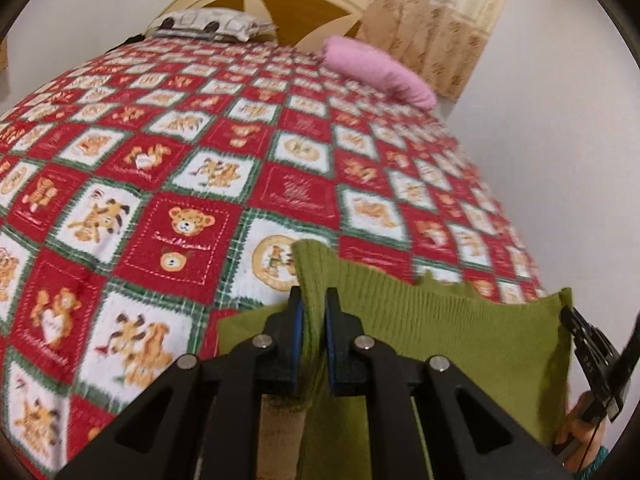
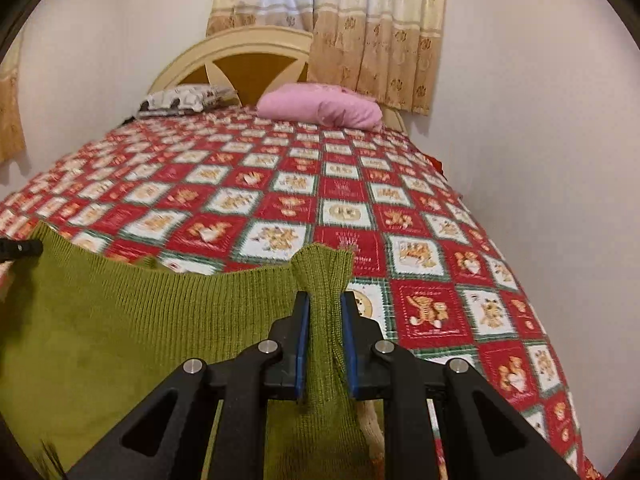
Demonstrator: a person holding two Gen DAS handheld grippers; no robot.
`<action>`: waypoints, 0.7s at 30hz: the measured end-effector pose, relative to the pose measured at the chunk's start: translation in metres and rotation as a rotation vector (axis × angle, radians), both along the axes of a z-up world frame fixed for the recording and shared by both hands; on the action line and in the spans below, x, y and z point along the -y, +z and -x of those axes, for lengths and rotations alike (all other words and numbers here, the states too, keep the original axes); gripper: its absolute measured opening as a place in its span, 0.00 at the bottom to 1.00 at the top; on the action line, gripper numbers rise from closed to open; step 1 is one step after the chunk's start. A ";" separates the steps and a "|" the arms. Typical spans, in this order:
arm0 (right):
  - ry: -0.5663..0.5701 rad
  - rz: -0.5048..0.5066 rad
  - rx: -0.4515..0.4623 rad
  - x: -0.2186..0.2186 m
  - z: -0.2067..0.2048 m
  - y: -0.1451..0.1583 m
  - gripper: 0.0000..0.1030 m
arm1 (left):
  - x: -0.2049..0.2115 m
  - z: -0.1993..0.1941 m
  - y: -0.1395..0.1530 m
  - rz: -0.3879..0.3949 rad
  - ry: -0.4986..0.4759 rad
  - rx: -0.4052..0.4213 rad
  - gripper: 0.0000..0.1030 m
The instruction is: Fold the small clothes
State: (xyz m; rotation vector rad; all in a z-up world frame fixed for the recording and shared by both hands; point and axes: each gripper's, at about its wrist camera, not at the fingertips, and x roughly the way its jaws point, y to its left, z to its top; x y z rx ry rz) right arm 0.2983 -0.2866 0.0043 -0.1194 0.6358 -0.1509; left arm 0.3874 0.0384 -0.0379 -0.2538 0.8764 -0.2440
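A green knitted garment [image 1: 460,332] hangs stretched between my two grippers above the near end of the bed. My left gripper [image 1: 314,300] is shut on its left top corner, which sticks up between the blue pads. My right gripper [image 2: 325,304] is shut on the right top corner of the green garment [image 2: 140,320]. The right gripper also shows at the right edge of the left wrist view [image 1: 592,344], and the left gripper's tip shows at the left edge of the right wrist view [image 2: 20,249]. The garment's lower part is hidden below the grippers.
The bed has a red and white teddy-bear quilt [image 1: 200,168], also in the right wrist view [image 2: 340,208]. A pink pillow [image 2: 320,108] and a patterned pillow [image 2: 180,98] lie by the headboard [image 2: 240,60]. Curtains [image 2: 360,32] hang behind. A wall runs along the bed's right side.
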 end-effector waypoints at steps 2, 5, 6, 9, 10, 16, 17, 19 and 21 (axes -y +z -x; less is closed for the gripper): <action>-0.014 0.018 -0.023 0.003 -0.014 -0.019 0.15 | 0.004 -0.010 -0.016 -0.028 0.018 -0.031 0.10; -0.026 0.002 -0.069 0.009 -0.026 -0.041 0.15 | 0.006 -0.011 -0.026 -0.062 0.038 -0.044 0.10; -0.031 -0.008 -0.081 0.012 -0.028 -0.045 0.15 | 0.007 -0.010 -0.024 -0.074 0.039 -0.033 0.10; -0.043 -0.030 -0.099 0.018 -0.033 -0.050 0.15 | 0.015 -0.008 -0.024 -0.149 0.050 -0.011 0.11; -0.052 -0.031 -0.117 0.019 -0.036 -0.053 0.15 | 0.017 -0.008 -0.024 -0.172 0.054 -0.007 0.12; -0.094 -0.090 -0.203 0.033 -0.044 -0.061 0.39 | 0.010 -0.010 -0.023 -0.179 0.085 -0.032 0.28; -0.095 -0.136 -0.183 0.040 -0.037 -0.055 0.39 | 0.005 -0.010 -0.021 -0.156 0.076 -0.050 0.32; -0.198 -0.172 -0.055 0.058 -0.005 -0.031 0.39 | -0.007 0.000 -0.010 -0.146 0.062 -0.055 0.37; -0.327 -0.163 0.033 0.073 0.035 -0.009 0.39 | -0.013 0.022 0.003 -0.194 0.057 -0.006 0.44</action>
